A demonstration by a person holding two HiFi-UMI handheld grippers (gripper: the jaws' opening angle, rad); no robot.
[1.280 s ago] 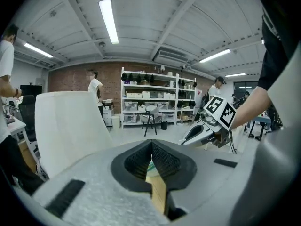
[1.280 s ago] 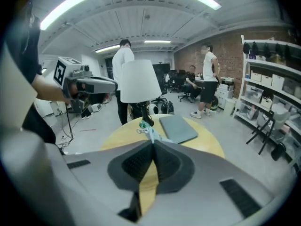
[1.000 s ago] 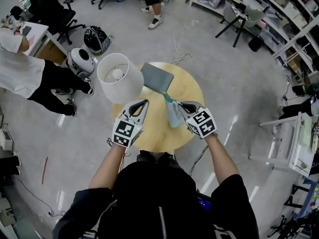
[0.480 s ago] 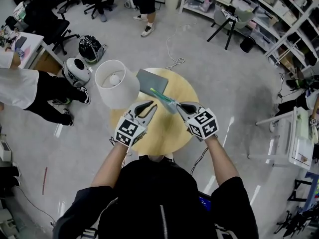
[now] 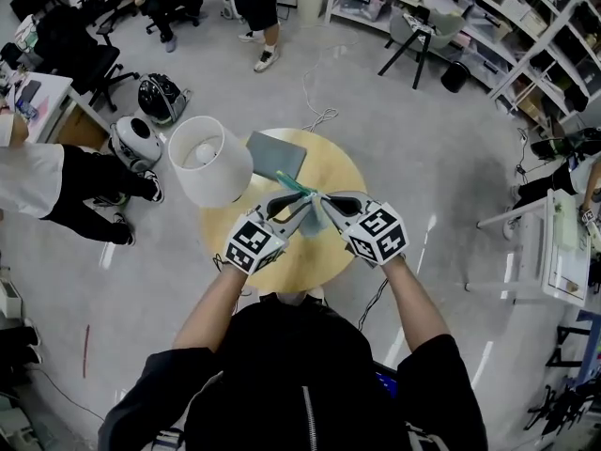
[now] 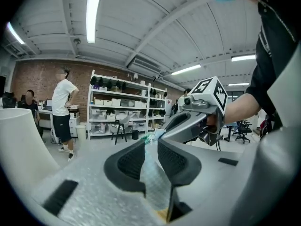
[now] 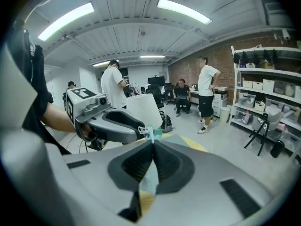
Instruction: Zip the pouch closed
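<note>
The pouch [image 5: 313, 216] is up in the air over the middle of the round yellow worktop [image 5: 324, 259], between the person's two hands. It is thin and pale blue, with a green strip along its top edge.

The right gripper [image 5: 324, 200] has its fingers [image 7: 171, 166] clenched on the pouch, and the cloth is pinched flat between them. The left gripper [image 5: 300, 205] has just been opening. Its fingers [image 6: 129, 161] stand apart, with the pouch cloth hanging loose in the gap. The two grippers point at each other, tips nearly touching.

A white lamp shade [image 5: 208, 163] sits at the left edge of the worktop. A flat gray thing [image 5: 277, 155] lies at the far edge.
</note>
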